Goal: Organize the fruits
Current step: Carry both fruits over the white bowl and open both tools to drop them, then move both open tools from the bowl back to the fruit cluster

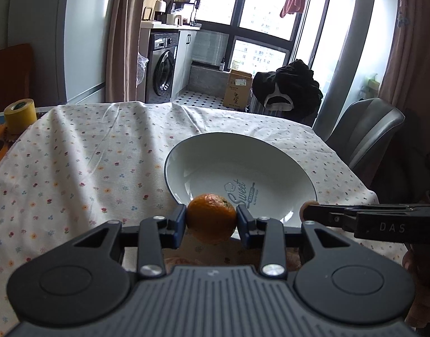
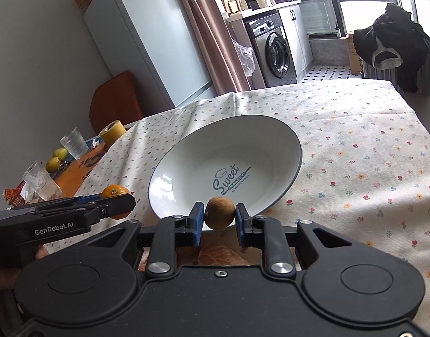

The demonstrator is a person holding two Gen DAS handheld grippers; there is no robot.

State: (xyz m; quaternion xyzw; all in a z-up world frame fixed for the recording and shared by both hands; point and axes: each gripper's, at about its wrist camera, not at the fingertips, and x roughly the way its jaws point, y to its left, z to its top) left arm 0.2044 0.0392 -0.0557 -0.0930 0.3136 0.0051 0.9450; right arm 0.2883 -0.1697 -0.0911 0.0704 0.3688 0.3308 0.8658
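Observation:
A white plate (image 1: 215, 151) with a dark rim and "Sweet" print lies on the flowered tablecloth; it also shows in the right wrist view (image 2: 187, 151). My left gripper (image 1: 211, 220) is shut on an orange mandarin (image 1: 211, 217), held just at the plate's near rim. My right gripper (image 2: 218, 219) is shut on a small brown fruit (image 2: 220, 212), also at the near rim. The right gripper enters the left wrist view from the right (image 1: 307, 210). The left gripper with the mandarin (image 2: 115, 191) shows at the left of the right wrist view.
A yellow tape roll (image 1: 20, 113) stands at the table's left edge. Two yellow-green fruits (image 2: 56, 158), clear plastic cups (image 2: 74, 142) and wrappers lie on the orange surface to the left. A grey chair (image 1: 363, 132) stands at the table's right.

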